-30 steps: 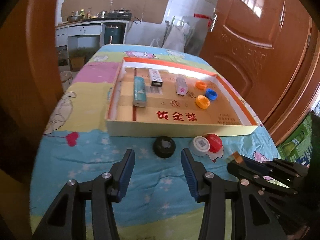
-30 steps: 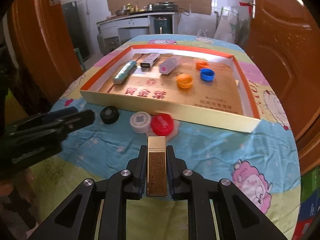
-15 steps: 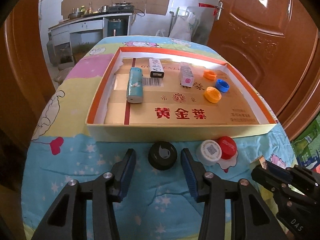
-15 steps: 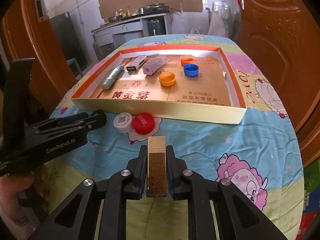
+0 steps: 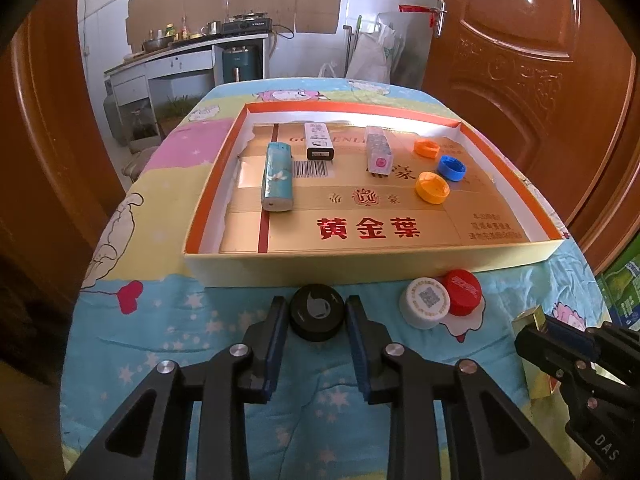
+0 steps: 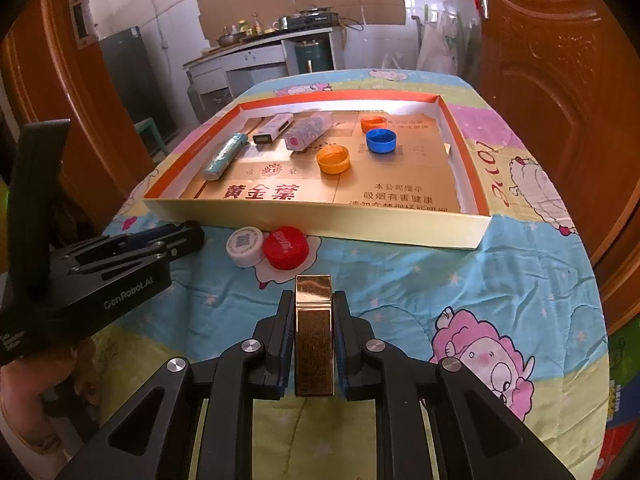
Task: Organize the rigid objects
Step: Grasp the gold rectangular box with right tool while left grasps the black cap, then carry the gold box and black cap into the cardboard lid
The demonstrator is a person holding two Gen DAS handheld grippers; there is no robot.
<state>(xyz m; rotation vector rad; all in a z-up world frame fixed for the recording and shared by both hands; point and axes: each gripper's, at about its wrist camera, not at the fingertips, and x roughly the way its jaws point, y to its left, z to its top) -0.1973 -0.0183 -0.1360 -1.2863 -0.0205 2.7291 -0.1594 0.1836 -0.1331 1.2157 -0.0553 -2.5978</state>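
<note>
Directly ahead of the left hand-held gripper [image 5: 316,322], the box wall [image 5: 360,268] blocks forward travel. The white cap [image 5: 425,307] and red cap [image 5: 462,293], touching each other, obstruct the right side. Bare cloth [image 5: 172,320] lies open leftward.

The box [image 5: 224,268] floor carries large red characters 黄金葉 [image 5: 368,229], with a barcode [image 5: 313,169] printed further back and gold letters that read partly as "GOLDENLE…". In the right wrist view the same floor shows smaller lines, 本公司提示 and 吸烟有害健康 [image 6: 390,200]. The white cap [image 5: 424,307] bears a QR code. The red cap [image 6: 286,247] has white script too small to read. The left tongs' body is marked "GenRobot.AI" [image 6: 128,300]. The right tongs' body shows "DAS" [image 5: 606,446]. The bedsheet has "love" [image 6: 500,174] in red.
</note>
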